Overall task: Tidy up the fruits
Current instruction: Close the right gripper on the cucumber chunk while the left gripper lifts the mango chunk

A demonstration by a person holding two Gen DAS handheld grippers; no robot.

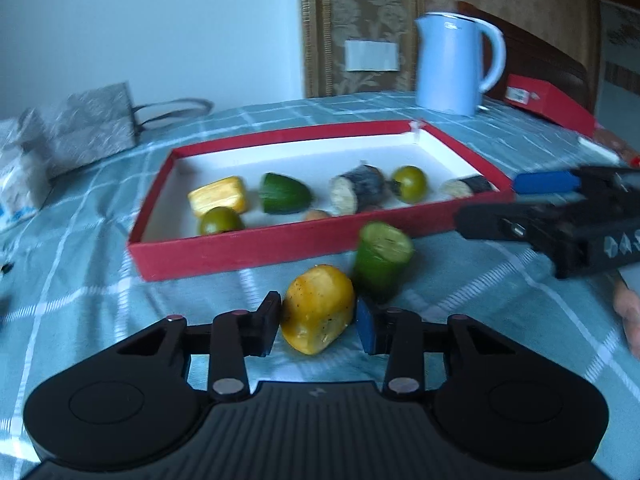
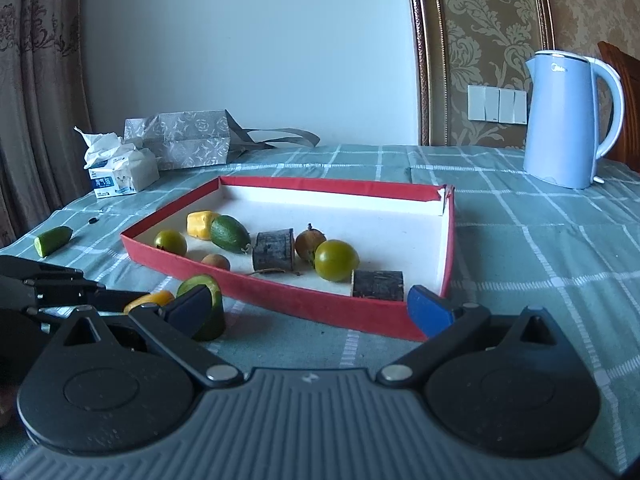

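A red tray [image 1: 256, 246] with a white floor holds several fruit and vegetable pieces; it also shows in the right wrist view [image 2: 304, 300]. My left gripper [image 1: 318, 326] has its pads on both sides of a yellow fruit piece [image 1: 318, 312] on the cloth just in front of the tray. A green cucumber stub [image 1: 382, 258] stands upright right behind it; the right wrist view shows the stub [image 2: 214, 312] and the yellow piece [image 2: 150, 300]. My right gripper [image 2: 310, 306] is open and empty, near the tray's near corner.
A blue kettle [image 2: 568, 120] stands at the back right. A grey bag [image 2: 180, 140] and a tissue pack [image 2: 120, 172] lie at the back left. A loose cucumber piece [image 2: 52, 240] lies far left. A red box [image 1: 548, 100] sits behind the kettle.
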